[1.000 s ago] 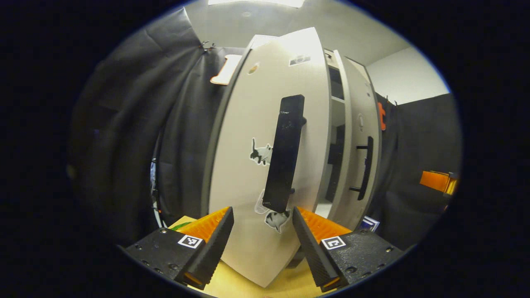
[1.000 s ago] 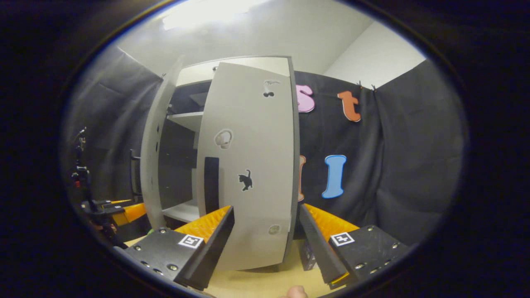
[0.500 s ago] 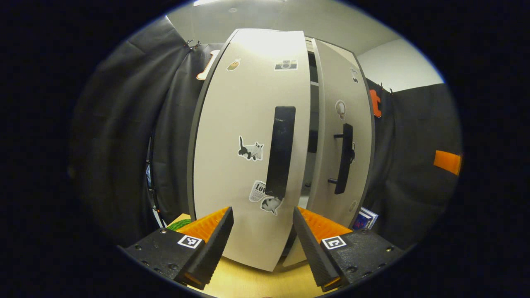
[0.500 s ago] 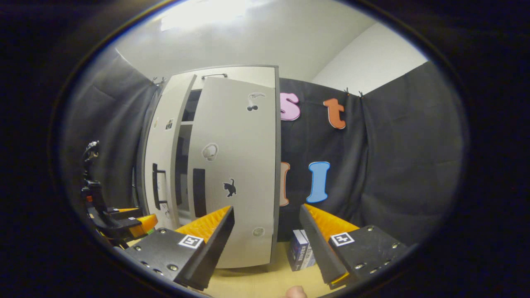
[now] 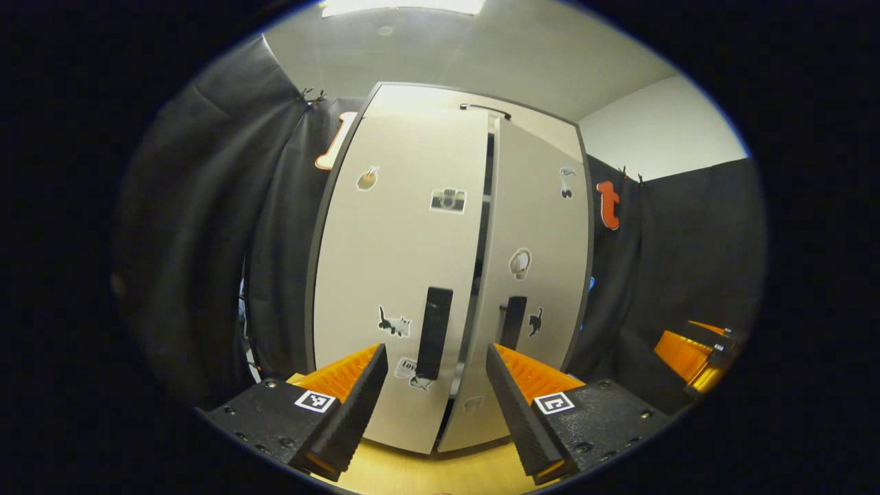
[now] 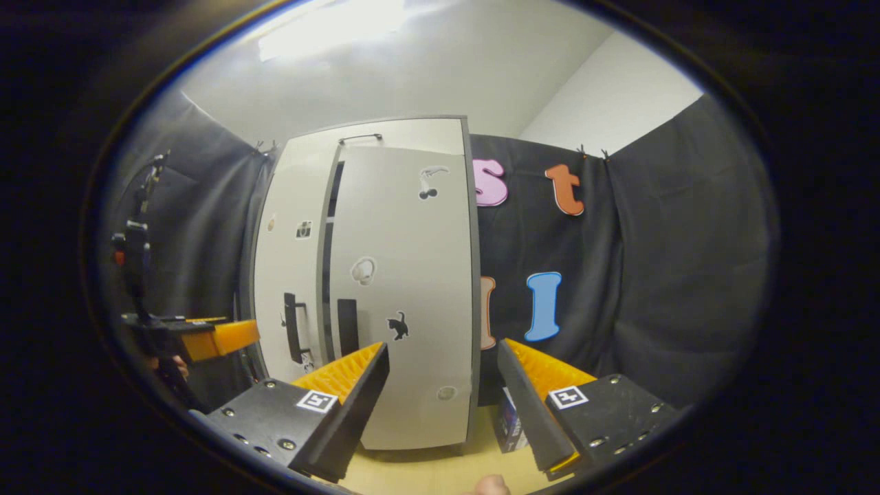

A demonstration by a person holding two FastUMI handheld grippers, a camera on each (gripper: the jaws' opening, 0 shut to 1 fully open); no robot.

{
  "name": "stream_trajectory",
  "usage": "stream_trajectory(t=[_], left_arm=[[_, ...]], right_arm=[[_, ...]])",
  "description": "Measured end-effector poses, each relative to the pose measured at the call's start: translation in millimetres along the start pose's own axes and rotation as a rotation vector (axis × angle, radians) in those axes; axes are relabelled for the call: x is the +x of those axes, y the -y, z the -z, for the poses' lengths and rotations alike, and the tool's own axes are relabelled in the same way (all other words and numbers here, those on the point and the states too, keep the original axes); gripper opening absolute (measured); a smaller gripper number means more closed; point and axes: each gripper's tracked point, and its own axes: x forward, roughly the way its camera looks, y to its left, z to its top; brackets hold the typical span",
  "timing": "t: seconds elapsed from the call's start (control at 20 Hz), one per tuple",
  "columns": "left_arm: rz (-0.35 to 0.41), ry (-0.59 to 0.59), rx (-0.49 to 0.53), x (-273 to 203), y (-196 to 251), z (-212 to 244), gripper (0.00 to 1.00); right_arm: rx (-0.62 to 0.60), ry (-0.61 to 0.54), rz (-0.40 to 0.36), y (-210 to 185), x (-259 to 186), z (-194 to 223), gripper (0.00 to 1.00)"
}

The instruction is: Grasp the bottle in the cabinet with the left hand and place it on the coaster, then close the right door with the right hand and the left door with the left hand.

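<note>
Both doors swung nearly shut since earlier; left door [image 5: 399, 275] straight ahead of left gripper [image 5: 436, 385], fingers apart; right gripper [image 6: 443, 385] fingers apart.

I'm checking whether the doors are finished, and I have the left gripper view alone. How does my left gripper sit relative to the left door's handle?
Observer: From the right gripper view, the left gripper holds nothing and looks apart from the handle of the left door.
Operator: Is the right gripper open?
Observer: Yes, the right gripper is open, with the right door ahead of it and untouched.
Operator: Anything beside the cabinet?
Observer: A blue box stands on the table by the right door's lower corner, partly hidden by a finger.
</note>
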Motion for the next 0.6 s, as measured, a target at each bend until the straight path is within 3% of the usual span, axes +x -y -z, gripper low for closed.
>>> stream_trajectory(t=[0.25,0.6], left_arm=[[0.019,0.067,0.073,-0.7,18.3,-23.1,0.89],[0.035,0.079,0.068,4.3,48.6,-23.9,0.89]], right_arm=[[-0.005,0.026,0.004,12.1,4.5,-12.0,0.96],[-0.03,0.058,-0.023,24.8,6.1,-25.4,0.96]])
